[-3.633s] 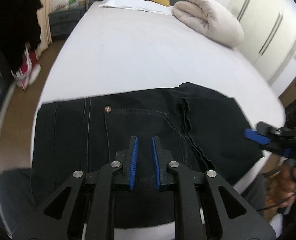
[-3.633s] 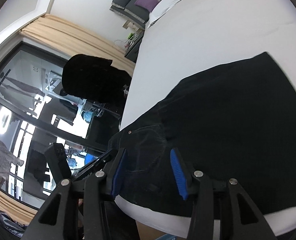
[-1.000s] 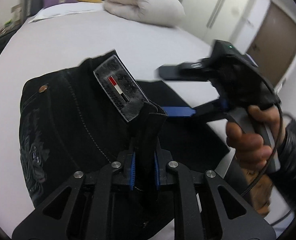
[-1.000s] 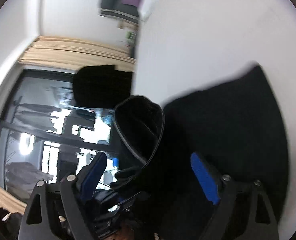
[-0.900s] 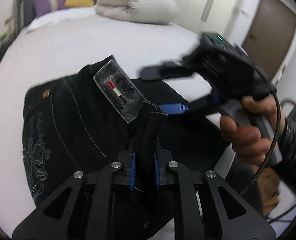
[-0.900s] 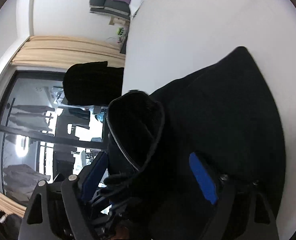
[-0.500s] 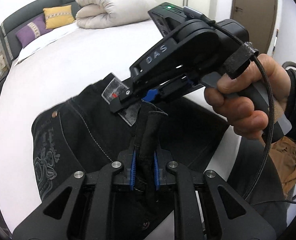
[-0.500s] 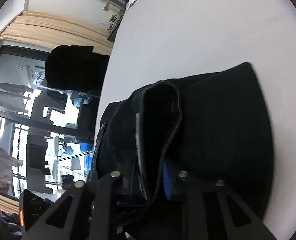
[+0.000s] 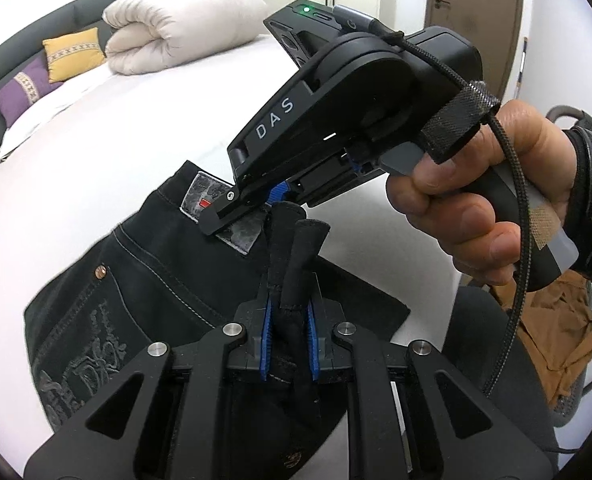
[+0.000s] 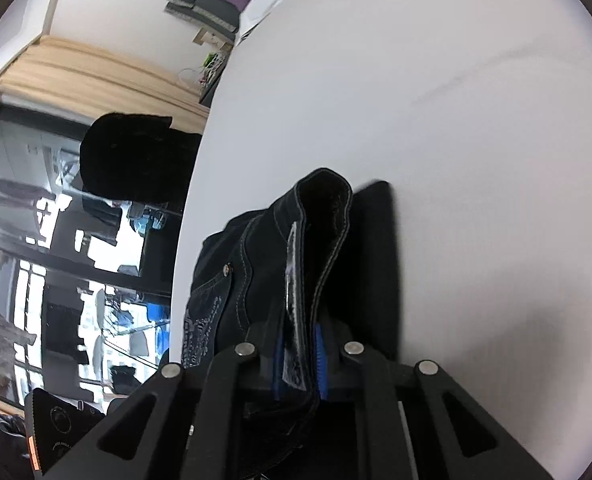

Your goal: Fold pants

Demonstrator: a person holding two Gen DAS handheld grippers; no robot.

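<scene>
Closest to me, my left gripper (image 9: 289, 334) has its blue pads clamped tight on a bunched fold of the pants (image 9: 143, 280), the dark denim standing up between the jaws. Just past that fold, my right gripper (image 9: 251, 204) comes in from the right side of the pants, its tip down on the leather waistband patch (image 9: 215, 210); from its own camera I see the right gripper's (image 10: 300, 360) jaws pinched shut on the waistband edge with that patch (image 10: 293, 300) caught between the pads. The right hand (image 9: 480, 200) wraps the handle. The rest of the pants (image 10: 231, 280) lie flat on the white bed (image 9: 95, 152), embroidered back pocket (image 9: 83, 356) left of the lifted fold. Beyond the pants, bare sheet, then a rolled duvet (image 9: 187, 26) and the yellow pillow (image 9: 73, 54) and purple pillow (image 9: 19, 88) at the headboard.
</scene>
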